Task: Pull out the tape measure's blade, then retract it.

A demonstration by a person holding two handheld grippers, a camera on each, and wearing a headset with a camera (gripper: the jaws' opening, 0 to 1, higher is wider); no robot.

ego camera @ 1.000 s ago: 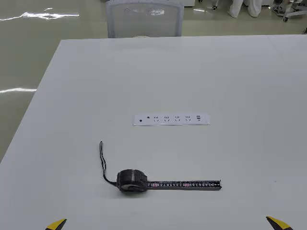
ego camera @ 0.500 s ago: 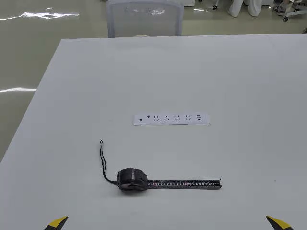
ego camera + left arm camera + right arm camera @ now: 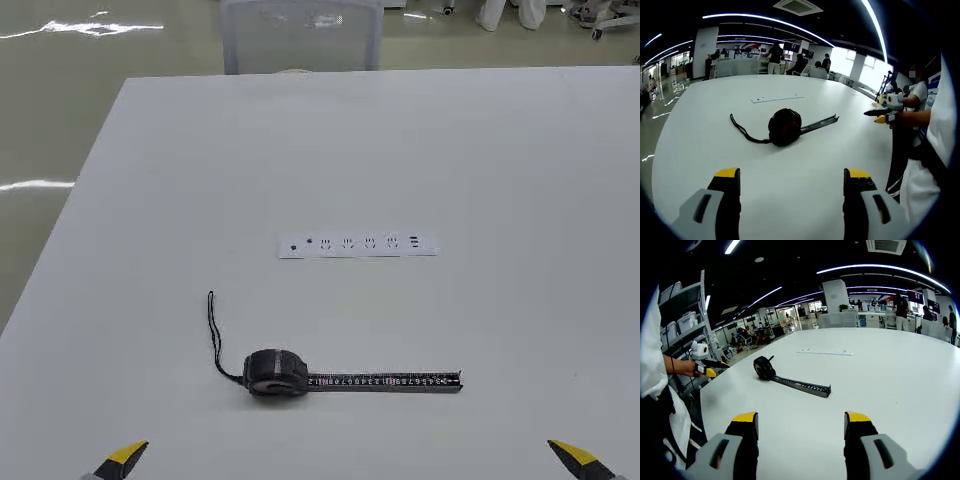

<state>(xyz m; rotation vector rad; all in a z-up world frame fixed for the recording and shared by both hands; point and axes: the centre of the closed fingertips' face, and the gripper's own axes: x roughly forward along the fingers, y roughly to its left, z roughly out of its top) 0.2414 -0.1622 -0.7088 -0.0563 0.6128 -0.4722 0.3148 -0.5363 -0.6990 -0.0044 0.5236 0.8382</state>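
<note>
The left gripper and right gripper now reach slightly further in over the worktop at its near edge, both gaping and empty. The tape measure lies unmoved near that edge, blade out, probably locked; retraction remains

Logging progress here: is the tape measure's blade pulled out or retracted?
Pulled out. The blade stretches from the case flat along the table, its markings showing.
</note>
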